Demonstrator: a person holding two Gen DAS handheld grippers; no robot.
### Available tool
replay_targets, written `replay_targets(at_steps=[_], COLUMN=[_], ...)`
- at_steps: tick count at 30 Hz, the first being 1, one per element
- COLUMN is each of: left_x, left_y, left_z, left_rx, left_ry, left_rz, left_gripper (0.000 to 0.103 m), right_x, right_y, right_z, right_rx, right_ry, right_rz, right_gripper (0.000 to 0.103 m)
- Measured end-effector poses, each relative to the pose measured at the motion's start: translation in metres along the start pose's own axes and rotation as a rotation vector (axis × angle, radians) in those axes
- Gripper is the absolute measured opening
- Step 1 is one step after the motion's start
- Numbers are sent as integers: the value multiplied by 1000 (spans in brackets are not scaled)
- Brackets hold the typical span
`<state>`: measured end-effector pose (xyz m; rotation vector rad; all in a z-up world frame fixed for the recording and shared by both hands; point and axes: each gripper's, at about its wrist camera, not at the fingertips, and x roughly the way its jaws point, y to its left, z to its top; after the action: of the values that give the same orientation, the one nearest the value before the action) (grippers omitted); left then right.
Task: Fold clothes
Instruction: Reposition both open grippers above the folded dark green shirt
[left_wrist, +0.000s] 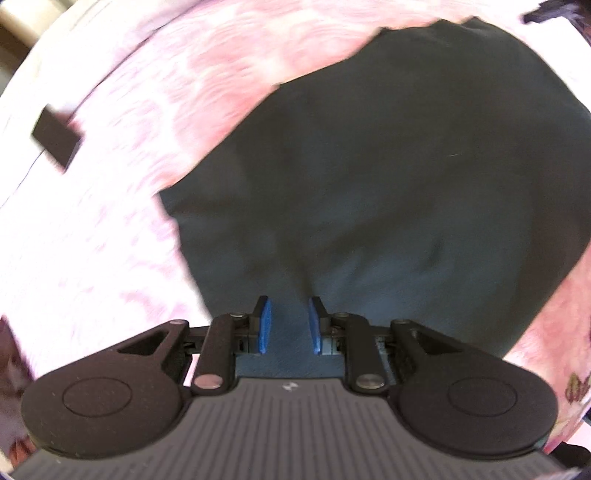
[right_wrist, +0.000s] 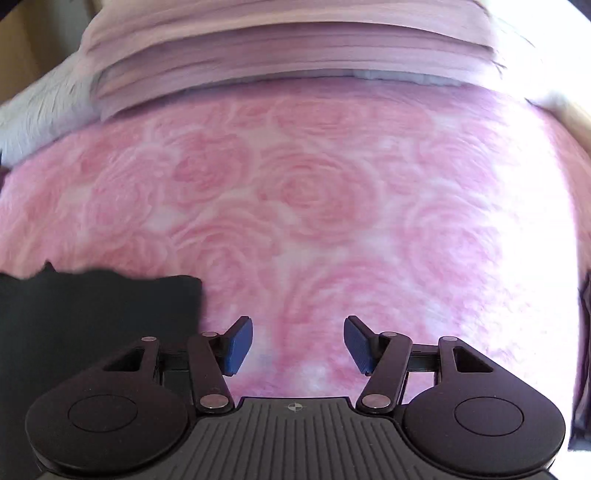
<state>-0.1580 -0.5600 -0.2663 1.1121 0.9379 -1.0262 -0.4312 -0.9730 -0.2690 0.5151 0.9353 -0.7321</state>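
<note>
Item: dark garment (left_wrist: 369, 177), centre-right of left wrist frame, on pink rose blanket (right_wrist: 314, 192), bed. Left gripper (left_wrist: 290, 325): jaws narrow, cloth between, grip uncertain. Right gripper (right_wrist: 298, 343): jaws released, nothing between. Advice: secure corner, keep edges aligned, fold smooth.

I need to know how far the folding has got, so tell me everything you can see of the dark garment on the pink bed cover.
The dark garment is a dark, teal-tinged soft cloth, plain, with no print showing. It lies spread on the pink rose-patterned bed cover, mostly flat with shallow wrinkles. A ridge of cloth rises toward the left gripper and runs between its blue fingers; whether they pinch it cannot be told. In the right wrist view only one corner shows, left of the open right gripper, which does not touch it.
</note>
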Motion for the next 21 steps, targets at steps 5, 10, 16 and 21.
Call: replay_targets(at_steps=[5,10,16,21], left_x=[-9,-2,35,66], left_y=[34,74,114,119], left_z=[-17,-23,-24,-24], left_rx=[-146,-287,-431,-384], left_ry=[10,-27,-64,-55], left_rz=[21,-21,-180,-263], left_gripper=[23,28,30,15], right_x=[-33,-46,-33,-22], right_y=[31,83,138,171], right_z=[-16,-44,-69,-83], right_rx=[-50,-92,-108,-95], right_ry=[2,80,157,196], right_rz=[145,278,279,194], right_gripper=[60,60,60,60])
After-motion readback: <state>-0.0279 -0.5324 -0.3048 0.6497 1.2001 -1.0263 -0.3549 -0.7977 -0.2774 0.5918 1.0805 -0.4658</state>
